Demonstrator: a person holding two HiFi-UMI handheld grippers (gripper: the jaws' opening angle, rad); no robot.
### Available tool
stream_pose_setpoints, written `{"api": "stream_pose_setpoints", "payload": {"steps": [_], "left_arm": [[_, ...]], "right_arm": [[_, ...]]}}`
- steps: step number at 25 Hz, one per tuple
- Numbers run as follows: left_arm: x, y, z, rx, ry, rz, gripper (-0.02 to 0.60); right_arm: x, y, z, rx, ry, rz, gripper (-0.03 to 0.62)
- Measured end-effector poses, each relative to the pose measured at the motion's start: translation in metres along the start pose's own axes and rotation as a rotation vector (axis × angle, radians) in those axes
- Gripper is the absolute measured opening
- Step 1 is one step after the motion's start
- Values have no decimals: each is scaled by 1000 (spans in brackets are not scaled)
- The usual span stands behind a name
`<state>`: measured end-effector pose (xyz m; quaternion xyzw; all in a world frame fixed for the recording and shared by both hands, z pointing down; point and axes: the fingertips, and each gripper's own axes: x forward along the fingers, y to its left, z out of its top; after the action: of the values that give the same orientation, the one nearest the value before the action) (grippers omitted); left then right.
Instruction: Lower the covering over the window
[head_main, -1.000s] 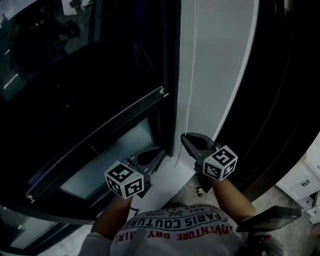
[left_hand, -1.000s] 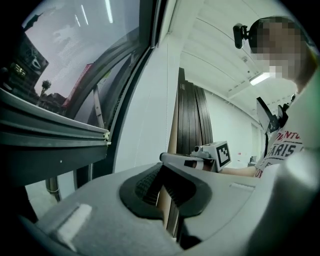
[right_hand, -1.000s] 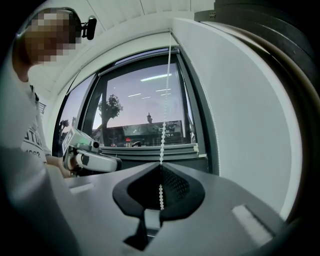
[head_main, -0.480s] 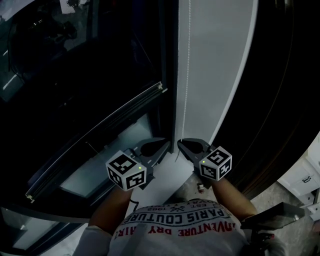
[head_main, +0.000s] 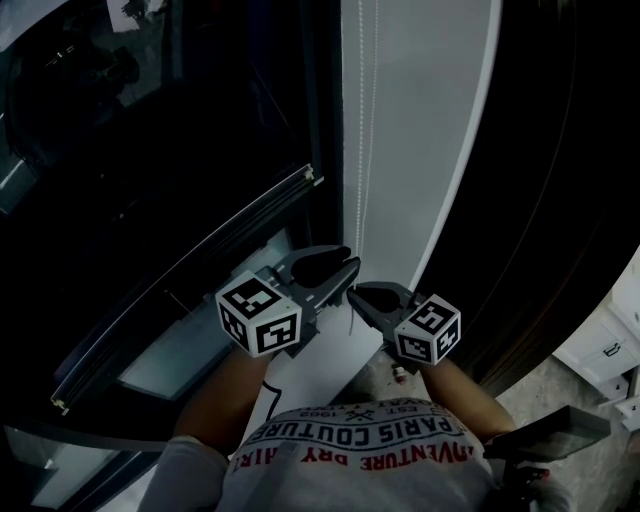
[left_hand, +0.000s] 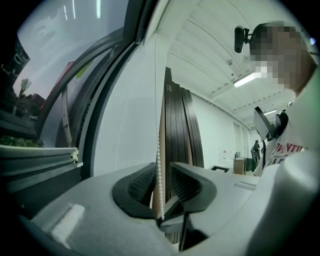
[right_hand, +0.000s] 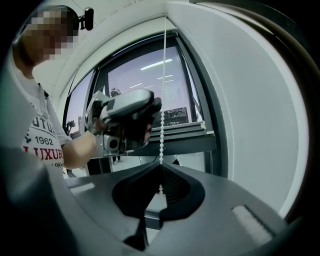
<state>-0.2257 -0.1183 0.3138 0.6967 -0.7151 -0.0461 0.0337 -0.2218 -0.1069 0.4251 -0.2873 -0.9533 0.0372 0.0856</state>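
L gripper (head_main: 335, 262) jaws have just sprung apart & it's come up past the R. The bead chain (left_hand: 158, 150) hangs between its pads, untouched. R gripper (right_hand: 160, 172) is clamped on the chain below. Blind's bottom rail (head_main: 200, 262) sits partway down the window, so I reckon more hand-over-hand pulls are needed.

The bead chain (head_main: 360, 150) hangs against a narrow white strip of wall (head_main: 430, 120). The dark window frame (head_main: 328, 120) hems it on the left, stacked dark panels (head_main: 560, 200) on the right. Up along the strip, passage stays open.
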Motion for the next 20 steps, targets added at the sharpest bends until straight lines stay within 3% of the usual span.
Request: {"api": "stream_pose_setpoints", "payload": {"steps": [11,14,20], "left_arm": [[17,-7,33,55,-11,-34,83],[16,-7,35,74,-8,-15,15],[13,-11,30,103,11,-23,8]], "right_arm": [[-1,10,0,-2,-2,15,5],[-1,11,1,4,-10,19,5],[2,10,-3,16,-12,28,5]]}}
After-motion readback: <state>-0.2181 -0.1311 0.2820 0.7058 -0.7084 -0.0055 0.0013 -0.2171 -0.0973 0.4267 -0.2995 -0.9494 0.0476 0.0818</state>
